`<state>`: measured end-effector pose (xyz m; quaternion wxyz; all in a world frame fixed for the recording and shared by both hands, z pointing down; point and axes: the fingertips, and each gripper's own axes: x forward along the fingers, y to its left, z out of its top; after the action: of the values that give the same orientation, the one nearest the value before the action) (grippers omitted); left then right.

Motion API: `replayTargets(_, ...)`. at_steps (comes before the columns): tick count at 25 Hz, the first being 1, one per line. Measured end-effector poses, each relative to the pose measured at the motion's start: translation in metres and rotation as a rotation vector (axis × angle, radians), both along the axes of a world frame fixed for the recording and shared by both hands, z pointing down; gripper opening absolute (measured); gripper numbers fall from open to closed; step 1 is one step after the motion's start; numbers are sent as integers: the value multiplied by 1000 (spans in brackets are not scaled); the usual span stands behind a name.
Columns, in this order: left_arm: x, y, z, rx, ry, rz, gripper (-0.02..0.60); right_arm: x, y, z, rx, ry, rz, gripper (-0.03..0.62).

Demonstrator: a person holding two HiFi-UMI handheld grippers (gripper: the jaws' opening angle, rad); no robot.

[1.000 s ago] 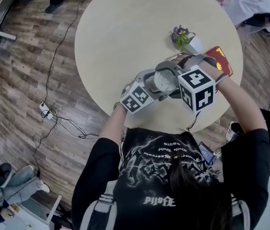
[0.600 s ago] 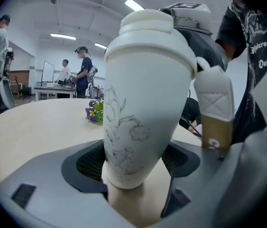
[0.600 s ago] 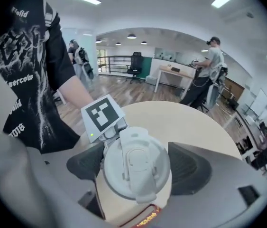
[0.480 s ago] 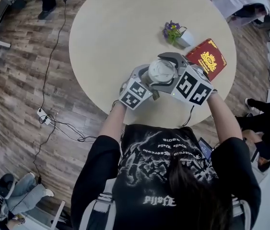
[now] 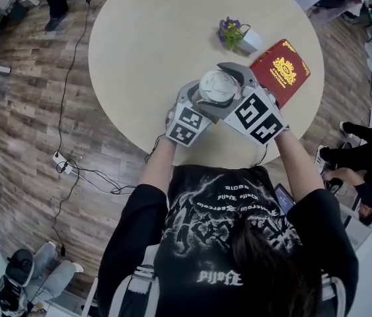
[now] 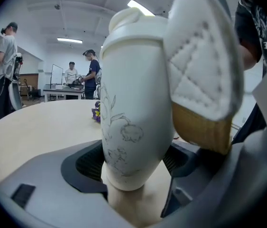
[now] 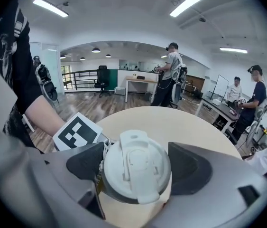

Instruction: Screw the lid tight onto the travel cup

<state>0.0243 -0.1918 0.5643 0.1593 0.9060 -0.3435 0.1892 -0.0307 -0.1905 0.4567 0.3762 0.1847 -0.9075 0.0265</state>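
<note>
The left claw (image 6: 133,172) is clamping the lower body of the white, flower-sketched travel cup (image 6: 133,103), keeping it upright between its jaws by the near edge of the round beige surface (image 5: 146,38). The right claw (image 7: 135,165) is reaching down from above and gripping the white plastic flip-top lid (image 7: 134,177) on the cup, jaws spread wide around its rim. Risks: the smooth, tapering cup is likely turning inside the left claw if twisting force is exceeding clamp friction, and off-centre pressure on the lid is inviting cross-threading or slipping.
</note>
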Motion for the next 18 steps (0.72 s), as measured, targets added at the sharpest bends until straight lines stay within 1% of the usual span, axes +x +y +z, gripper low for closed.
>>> replayTargets(2, 0, 0, 1, 6, -6, -16, 388, 0, -1, 0, 11, -17, 46, 430)
replayTargets(7, 1, 1, 4, 22, -18, -13, 388, 1, -3, 0, 27, -33, 153, 430)
replayTargets(10, 2, 0, 4, 31, -22, -32, 388, 2, -4, -2, 40, -67, 214, 430)
replayTargets(13, 2, -1, 4, 32, -29, -46, 388, 3, -7, -2, 41, -78, 274, 430)
replayTargets(18, 4, -4, 4, 48, -29, -66, 388, 7, -12, 1, 31, -86, 343, 430)
